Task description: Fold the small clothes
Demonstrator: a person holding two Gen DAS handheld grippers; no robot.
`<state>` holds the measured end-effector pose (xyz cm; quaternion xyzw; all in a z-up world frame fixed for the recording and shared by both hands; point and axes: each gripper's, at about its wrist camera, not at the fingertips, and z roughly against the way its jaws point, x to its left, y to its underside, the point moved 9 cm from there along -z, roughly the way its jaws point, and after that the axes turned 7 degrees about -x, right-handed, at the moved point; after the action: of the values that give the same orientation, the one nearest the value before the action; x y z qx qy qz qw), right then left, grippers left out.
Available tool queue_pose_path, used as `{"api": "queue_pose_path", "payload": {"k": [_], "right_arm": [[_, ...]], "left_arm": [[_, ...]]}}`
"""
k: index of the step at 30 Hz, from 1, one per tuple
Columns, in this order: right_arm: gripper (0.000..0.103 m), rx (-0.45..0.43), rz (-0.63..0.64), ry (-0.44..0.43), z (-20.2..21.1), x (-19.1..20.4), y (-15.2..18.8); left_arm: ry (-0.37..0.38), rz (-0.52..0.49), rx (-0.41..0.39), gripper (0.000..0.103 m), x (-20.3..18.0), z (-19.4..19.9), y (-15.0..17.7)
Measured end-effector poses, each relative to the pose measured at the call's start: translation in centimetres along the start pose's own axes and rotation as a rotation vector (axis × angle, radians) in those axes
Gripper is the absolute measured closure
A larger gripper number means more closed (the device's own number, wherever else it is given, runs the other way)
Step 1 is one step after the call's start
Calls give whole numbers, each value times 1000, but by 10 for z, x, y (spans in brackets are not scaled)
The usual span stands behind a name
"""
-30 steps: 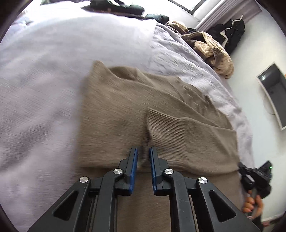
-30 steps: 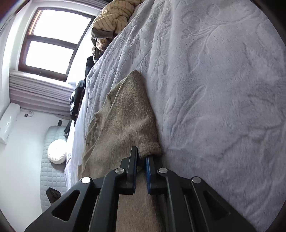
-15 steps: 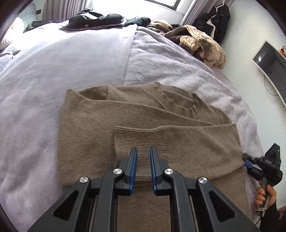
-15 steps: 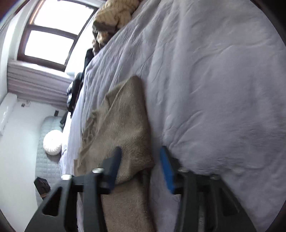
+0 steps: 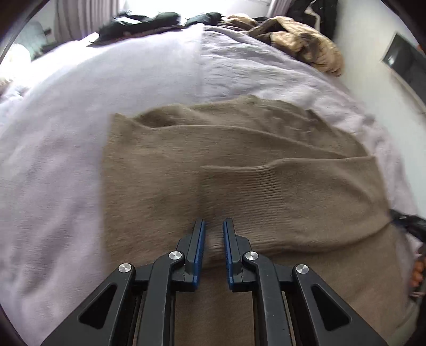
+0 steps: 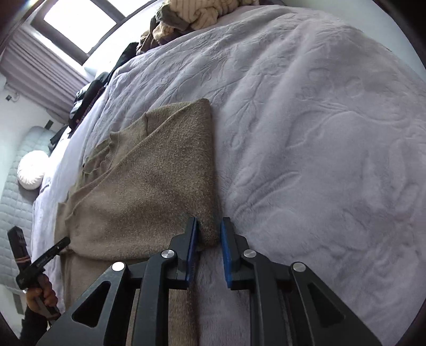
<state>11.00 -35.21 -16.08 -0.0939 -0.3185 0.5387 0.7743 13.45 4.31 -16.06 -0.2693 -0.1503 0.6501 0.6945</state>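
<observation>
A tan knit sweater (image 5: pixel 239 165) lies flat on the lavender bedspread (image 5: pixel 53 149), sleeves folded across its body, the ribbed cuff (image 5: pixel 239 183) in the middle. My left gripper (image 5: pixel 213 229) hovers over the sweater's near part, jaws a small gap apart with nothing between them. In the right wrist view the sweater (image 6: pixel 159 170) lies left of centre. My right gripper (image 6: pixel 208 229) sits at its folded right edge, jaws slightly apart around the fabric corner, not pinching it.
A heap of beige and striped clothes (image 5: pixel 300 40) lies at the bed's far right corner, dark garments (image 5: pixel 138 24) along the far edge. A wall screen (image 5: pixel 404 64) is at right. A window (image 6: pixel 80 26) and a white cushion (image 6: pixel 32 170) show in the right wrist view.
My right gripper let go of the sweater's folded edge: it opened wide, then narrowed again around the corner. My left gripper stayed over the sweater with the same small gap.
</observation>
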Motion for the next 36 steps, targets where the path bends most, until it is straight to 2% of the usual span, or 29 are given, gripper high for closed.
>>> {"api": "queue_pose_path", "payload": {"k": [2, 5, 9, 12, 17, 25, 36], "right_arm": [[84, -53, 24, 65, 16, -4, -4], [81, -101, 43, 20, 31, 16, -10], [81, -93, 140, 1, 25, 51, -8], [81, -55, 167, 2, 10, 61, -1], [82, 15, 148, 30, -14, 51, 18], [82, 19, 138, 50, 5, 39, 28], [77, 30, 96, 64, 10, 27, 36]], "left_arm": [[9, 23, -6, 88, 6, 7, -1], [5, 54, -23, 88, 9, 16, -3], [-35, 4, -41, 88, 0, 24, -4], [-41, -22, -46, 88, -8, 27, -4], [-39, -17, -40, 88, -13, 29, 0], [-43, -30, -36, 88, -18, 28, 6], [-47, -8, 3, 88, -9, 18, 19]]}}
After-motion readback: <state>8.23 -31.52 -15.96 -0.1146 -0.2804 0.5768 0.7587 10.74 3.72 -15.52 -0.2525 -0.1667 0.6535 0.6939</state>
